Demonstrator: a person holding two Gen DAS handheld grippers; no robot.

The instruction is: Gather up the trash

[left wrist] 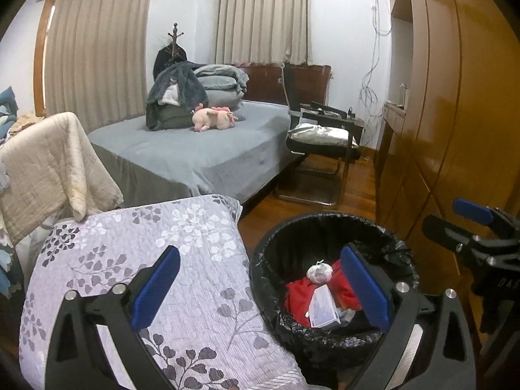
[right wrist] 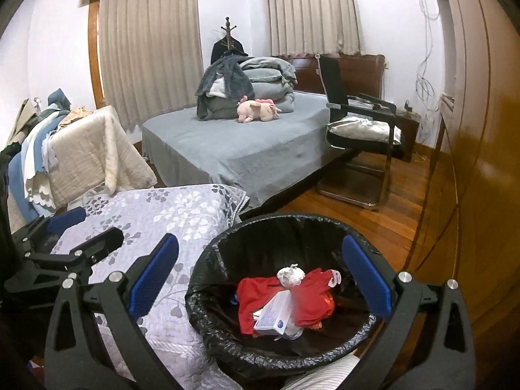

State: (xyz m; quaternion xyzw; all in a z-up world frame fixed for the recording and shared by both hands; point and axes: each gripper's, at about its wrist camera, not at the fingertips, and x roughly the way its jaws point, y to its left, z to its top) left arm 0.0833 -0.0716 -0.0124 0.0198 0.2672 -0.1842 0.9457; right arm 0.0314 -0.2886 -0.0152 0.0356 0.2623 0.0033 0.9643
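Observation:
A black-lined trash bin [left wrist: 328, 227] [right wrist: 292, 224] stands on the wood floor beside a floral quilt. Inside it lie red wrapping [left wrist: 300, 294] [right wrist: 256, 295], a crumpled white wad [left wrist: 320, 273] [right wrist: 291, 274] and a small white-blue box [left wrist: 321, 307] [right wrist: 274, 315]. My left gripper [left wrist: 260, 292] hovers open and holds nothing, one blue pad over the quilt, the other over the bin. My right gripper [right wrist: 260, 284] is open above the bin with nothing between its fingers. The right gripper [left wrist: 474, 227] also shows at the right edge of the left wrist view, and the left gripper [right wrist: 70, 237] at the left of the right wrist view.
The floral quilt [left wrist: 146, 260] [right wrist: 156, 221] lies left of the bin. Behind are a grey bed [left wrist: 195, 149] with folded blankets and a pink plush toy [left wrist: 213, 118], a black chair [left wrist: 321, 143], a wooden wardrobe [left wrist: 438, 113] on the right, and a laundry pile [right wrist: 65, 149].

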